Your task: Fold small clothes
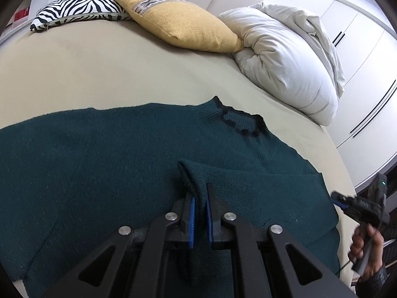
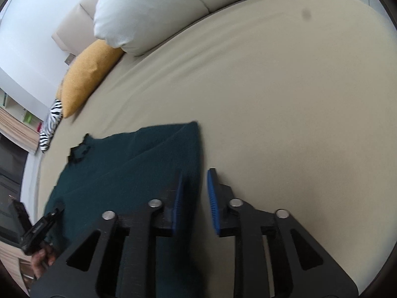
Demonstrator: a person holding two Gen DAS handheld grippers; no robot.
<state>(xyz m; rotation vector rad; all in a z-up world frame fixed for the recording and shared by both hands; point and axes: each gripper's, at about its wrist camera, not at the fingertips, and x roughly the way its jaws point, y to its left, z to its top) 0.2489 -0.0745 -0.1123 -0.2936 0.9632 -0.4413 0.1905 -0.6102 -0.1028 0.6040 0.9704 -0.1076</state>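
L gripper [image 1: 200, 206] is nearest the lens: fingers narrow, blue pads [image 1: 192, 214] pinched on the ribbed cuff [image 1: 189, 177] of a folded-in sleeve [image 1: 248, 181]. The sleeve belongs to a dark green sweater [image 1: 99, 161] spread flat on the bed [image 1: 124, 74], neck opening [image 1: 240, 121] toward the pillows, body running across the L view. The sleeve's long axis runs from the cuff out to the sweater's R side, so cuff sits dead ahead of the L fingers w/ slack cloth beyond. R gripper [image 2: 196, 198] has fingers partly apart w/ nothing pinched; the sweater's R edge [image 2: 198, 149] lies under and just past its L finger, R finger over bare sheet. Judgement: L hand owns the fold, being the one gripped on cloth; R is beside the edge, placed to pin or take a hem. Next move likely turns on carrying the cuff across the body w/o dragging the layer beneath. Yellow cushion [image 1: 181, 22], zebra cushion [image 1: 79, 10] and white duvet [image 1: 285, 59] lie well apart, at the bed's head.
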